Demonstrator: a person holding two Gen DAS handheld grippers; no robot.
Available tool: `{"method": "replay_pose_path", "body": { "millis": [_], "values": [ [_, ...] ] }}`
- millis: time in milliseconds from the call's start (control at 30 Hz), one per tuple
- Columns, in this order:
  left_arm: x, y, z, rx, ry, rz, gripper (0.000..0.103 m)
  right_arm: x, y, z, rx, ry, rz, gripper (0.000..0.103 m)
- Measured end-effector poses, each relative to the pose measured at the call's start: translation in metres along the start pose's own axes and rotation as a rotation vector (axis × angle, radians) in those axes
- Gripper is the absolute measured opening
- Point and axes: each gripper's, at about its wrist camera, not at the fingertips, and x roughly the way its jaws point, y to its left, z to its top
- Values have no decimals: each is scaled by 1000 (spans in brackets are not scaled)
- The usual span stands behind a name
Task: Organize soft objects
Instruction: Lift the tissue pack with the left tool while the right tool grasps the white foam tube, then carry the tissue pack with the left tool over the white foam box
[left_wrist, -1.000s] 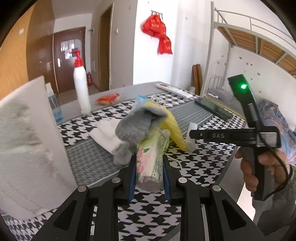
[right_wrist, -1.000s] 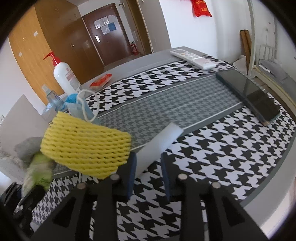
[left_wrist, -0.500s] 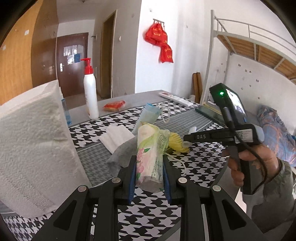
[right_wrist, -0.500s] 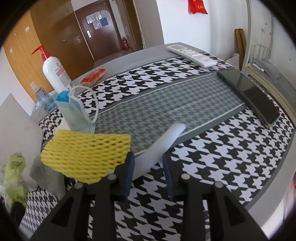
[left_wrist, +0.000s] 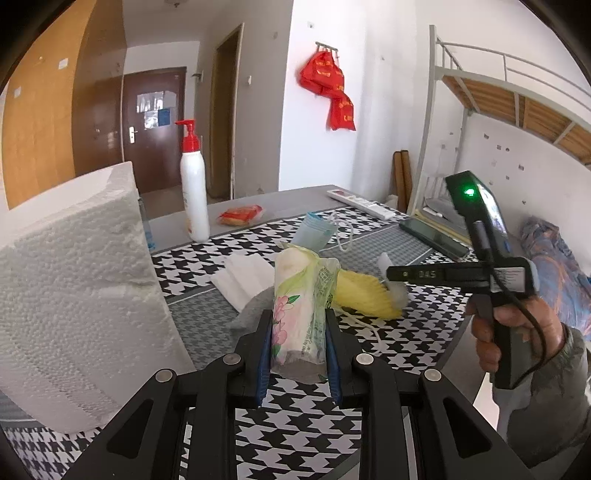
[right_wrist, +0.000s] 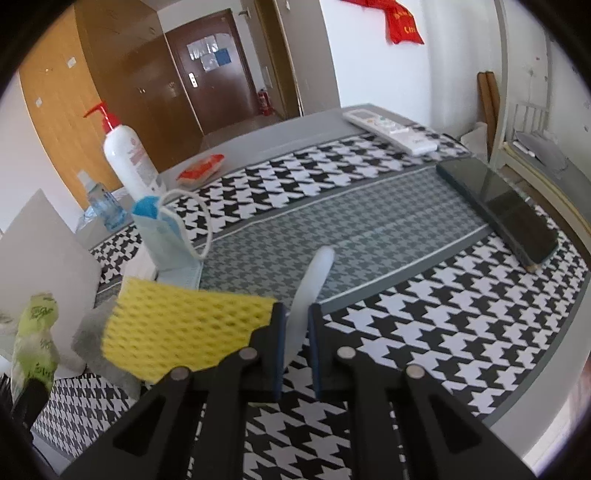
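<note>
The left gripper (left_wrist: 298, 345) pinches a tissue pack (left_wrist: 300, 314) above the desk's (left_wrist: 295, 424) near edge. The right gripper (right_wrist: 297, 319) is clamped on a white foam strip (right_wrist: 312, 284) near the middle, with yellow foam net (right_wrist: 184, 326) just beside its left jaw. The risks, as I judge them: the thin strip could slide out of so slight a hold, and the slick pack could squirm loose (both squash easily). Houndstooth cloth covers the desk; a phone (right_wrist: 498, 206) and remote (right_wrist: 391, 134) lie toward the far right corner, a pump bottle (left_wrist: 194, 192) far left. Beyond are a brown door and a bunk.
</note>
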Motion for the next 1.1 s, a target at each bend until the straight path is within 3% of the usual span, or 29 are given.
{"method": "replay_pose_path", "body": {
  "millis": [300, 400, 467, 533, 1067, 1100],
  "values": [
    [-9, 0, 5, -3, -22, 26, 27, -29, 0, 6, -35, -81, 24, 15],
    [-12, 0, 5, -6, -26, 34, 27, -22, 3, 4, -85, -50, -14, 15],
    [-12, -1, 4, -6, -24, 36, 27, -14, 8, 0, -122, -37, -32, 21],
    [-12, -1, 3, -6, -17, 42, 27, -7, 9, -5, -143, -14, -40, 37],
    [-13, 6, 1, -21, -17, 47, 27, 16, 13, -12, -183, 44, -62, 36],
    [-14, 5, 2, -21, -17, 46, 27, 16, 13, -13, -185, 44, -63, 30]
  ]
}}
